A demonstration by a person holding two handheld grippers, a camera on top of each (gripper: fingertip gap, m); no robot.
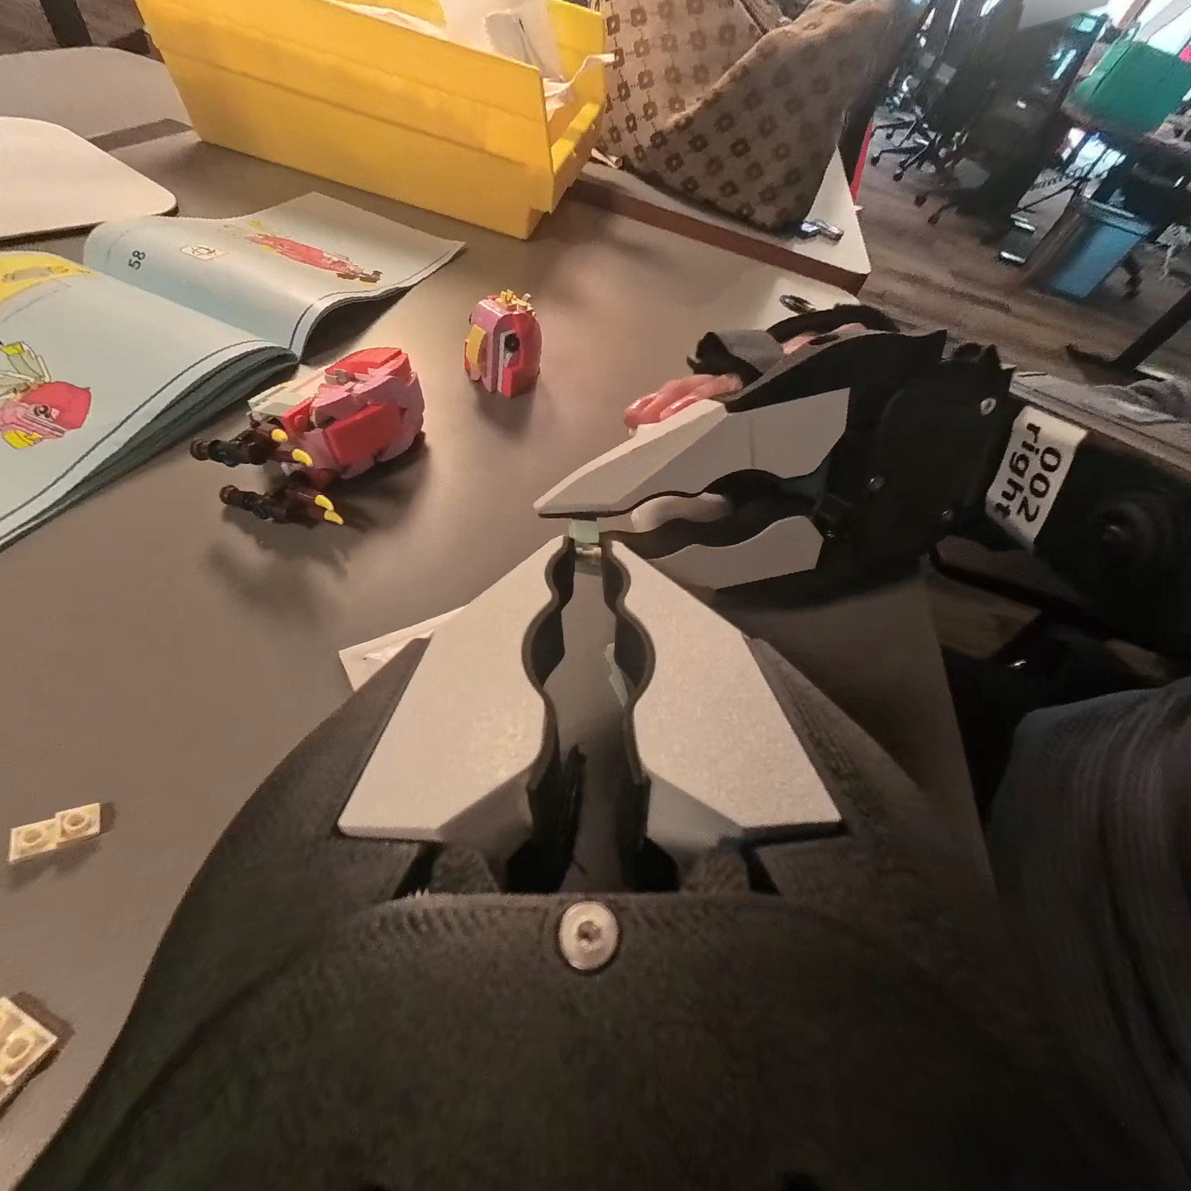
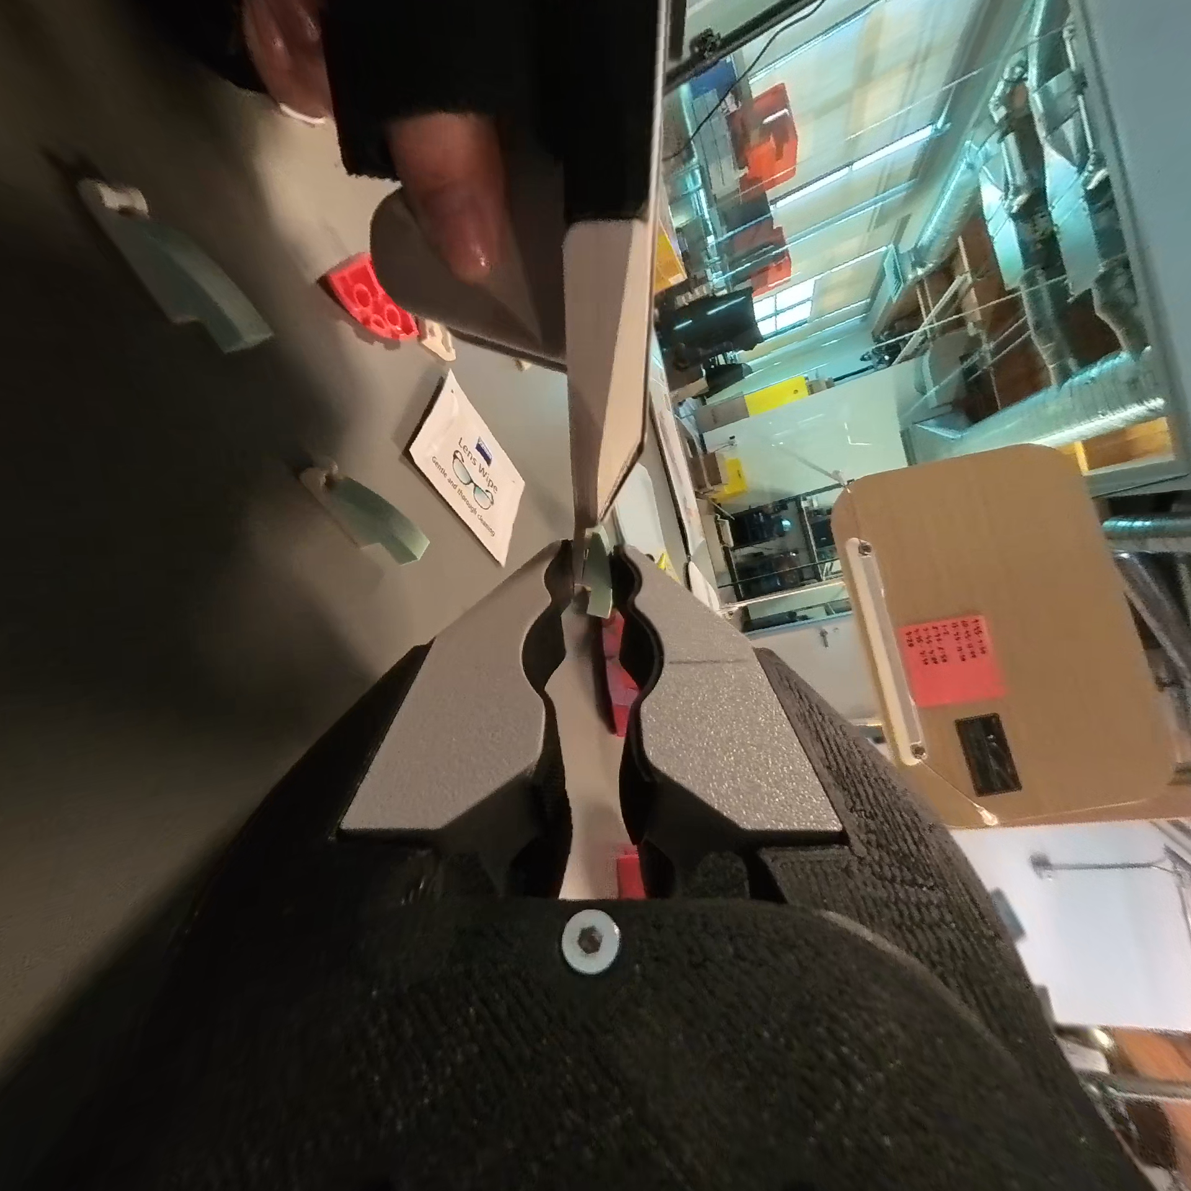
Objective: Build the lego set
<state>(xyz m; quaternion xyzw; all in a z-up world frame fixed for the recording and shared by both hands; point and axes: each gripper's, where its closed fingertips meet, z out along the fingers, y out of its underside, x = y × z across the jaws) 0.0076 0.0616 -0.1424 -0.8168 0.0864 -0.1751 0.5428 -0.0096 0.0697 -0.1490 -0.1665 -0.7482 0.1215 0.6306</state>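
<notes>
Both tongs pinch one pale green piece (image 1: pixel 585 532), tip to tip: left tongs (image 1: pixel 585 548) narrow below, right tongs (image 2: pixel 596 573) narrow above. Red model (image 1: pixel 351 419) lies well left, apart.

Left wrist view sits just behind the left gripper (image 1: pixel 585 548), looking forward and down over the dark table (image 1: pixel 161 612); right wrist view, rolled sideways, looks along the right gripper (image 2: pixel 591 570); both share the close meeting point of the fingertips.
</notes>
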